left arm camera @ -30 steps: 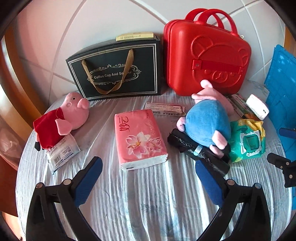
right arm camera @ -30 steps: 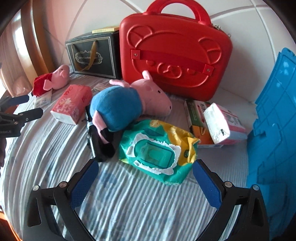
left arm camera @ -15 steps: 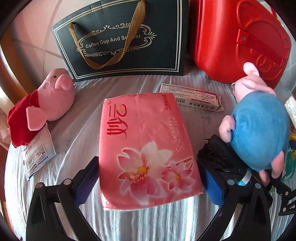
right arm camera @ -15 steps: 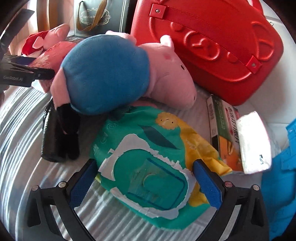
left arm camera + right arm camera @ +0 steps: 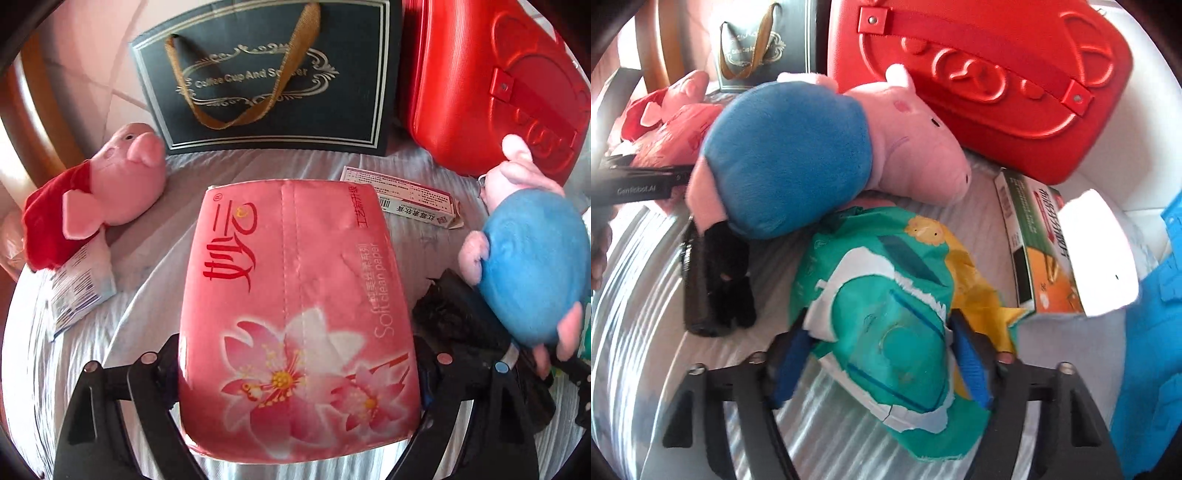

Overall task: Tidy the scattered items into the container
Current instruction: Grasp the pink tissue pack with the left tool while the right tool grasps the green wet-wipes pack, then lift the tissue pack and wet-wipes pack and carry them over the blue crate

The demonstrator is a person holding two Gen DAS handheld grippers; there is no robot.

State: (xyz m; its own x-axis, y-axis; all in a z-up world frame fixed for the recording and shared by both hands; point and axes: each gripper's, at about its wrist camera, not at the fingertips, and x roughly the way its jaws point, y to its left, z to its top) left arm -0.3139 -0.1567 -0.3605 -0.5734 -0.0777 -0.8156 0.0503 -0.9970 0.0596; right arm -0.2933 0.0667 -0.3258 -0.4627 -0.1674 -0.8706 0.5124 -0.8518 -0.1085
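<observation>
A dark paper bag (image 5: 273, 74) stands upright at the table's far edge, backed against the pale tiled wall (image 5: 99, 48). Its gold ribbon handle (image 5: 221, 122) droops down the front, over silver lettering that starts "Coffee Cup And". A crumpled, pale striped cloth (image 5: 147, 288) covers the table. A curved wooden frame (image 5: 33, 122) rises beyond the left edge.

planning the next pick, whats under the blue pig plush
The blue pig plush lies partly on a black bundle and overlaps the green wipes pack. Anything else beneath it is hidden.
</observation>
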